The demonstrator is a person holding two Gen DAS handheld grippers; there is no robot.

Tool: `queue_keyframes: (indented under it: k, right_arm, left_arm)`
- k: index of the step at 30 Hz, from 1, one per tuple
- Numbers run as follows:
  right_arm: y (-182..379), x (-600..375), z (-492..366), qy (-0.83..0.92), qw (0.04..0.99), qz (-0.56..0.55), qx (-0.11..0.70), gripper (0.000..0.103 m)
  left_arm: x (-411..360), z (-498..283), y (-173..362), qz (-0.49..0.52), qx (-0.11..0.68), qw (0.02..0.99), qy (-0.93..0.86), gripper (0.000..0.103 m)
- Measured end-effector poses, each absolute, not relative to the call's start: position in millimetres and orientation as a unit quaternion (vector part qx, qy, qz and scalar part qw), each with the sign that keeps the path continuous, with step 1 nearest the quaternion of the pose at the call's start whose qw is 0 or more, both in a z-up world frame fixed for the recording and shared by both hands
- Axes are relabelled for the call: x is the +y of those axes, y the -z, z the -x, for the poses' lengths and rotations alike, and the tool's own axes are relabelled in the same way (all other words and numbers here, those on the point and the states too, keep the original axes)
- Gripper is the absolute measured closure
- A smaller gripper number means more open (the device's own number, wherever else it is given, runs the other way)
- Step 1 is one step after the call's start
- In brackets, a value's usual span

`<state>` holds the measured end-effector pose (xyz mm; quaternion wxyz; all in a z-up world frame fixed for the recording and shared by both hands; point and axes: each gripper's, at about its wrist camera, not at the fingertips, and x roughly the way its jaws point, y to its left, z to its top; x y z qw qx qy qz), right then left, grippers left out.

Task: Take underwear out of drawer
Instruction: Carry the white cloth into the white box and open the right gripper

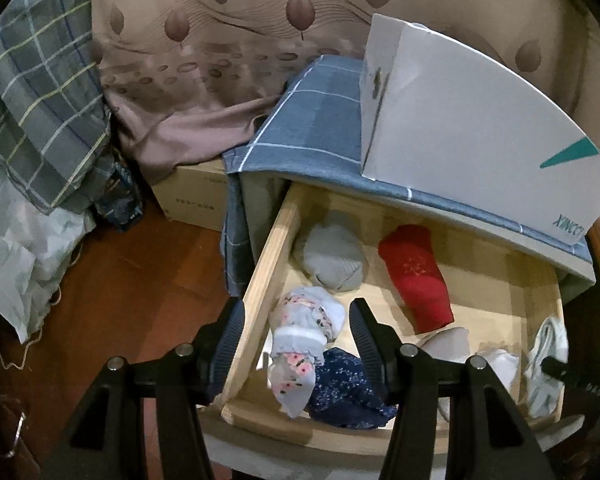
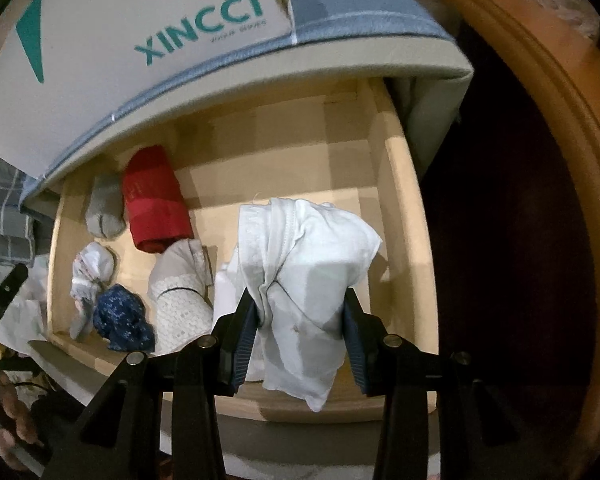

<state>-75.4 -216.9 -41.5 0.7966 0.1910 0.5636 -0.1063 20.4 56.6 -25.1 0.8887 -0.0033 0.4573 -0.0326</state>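
The wooden drawer (image 1: 260, 276) is pulled open and also shows in the right wrist view (image 2: 404, 216). It holds rolled underwear: a grey one (image 1: 334, 258), a red one (image 1: 418, 276), a floral white one (image 1: 300, 340), a navy dotted one (image 1: 348, 396) and a beige lace one (image 2: 180, 300). My left gripper (image 1: 298, 344) is open, its jaws either side of the floral white roll at the drawer's left wall. My right gripper (image 2: 300, 328) is shut on white underwear (image 2: 304, 256), which hangs bunched between the fingers above the drawer's front right.
A white XINCCI box (image 1: 472, 128) sits on the blue checked cloth (image 1: 316, 120) covering the cabinet top. A cardboard box (image 1: 196, 196) and plaid bedding (image 1: 40, 112) lie left on the wooden floor. A curved wooden bed frame (image 2: 548, 120) rises at the right.
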Motion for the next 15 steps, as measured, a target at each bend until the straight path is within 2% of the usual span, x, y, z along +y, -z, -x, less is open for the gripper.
queue_keyframes:
  k: [8,15]
  right_arm:
    - [16.7,-212.8,80.9,0.104,0.831,-0.182,0.516,0.065]
    - [-30.4,-208.2,84.3,0.096,0.862,-0.167,0.469,0.065]
  left_arm:
    - [42.2,-18.5,27.3,-0.034,0.452,0.89,0.04,0.047]
    - [45.1,-21.2,28.1,-0.027,0.455,0.889,0.04,0.047]
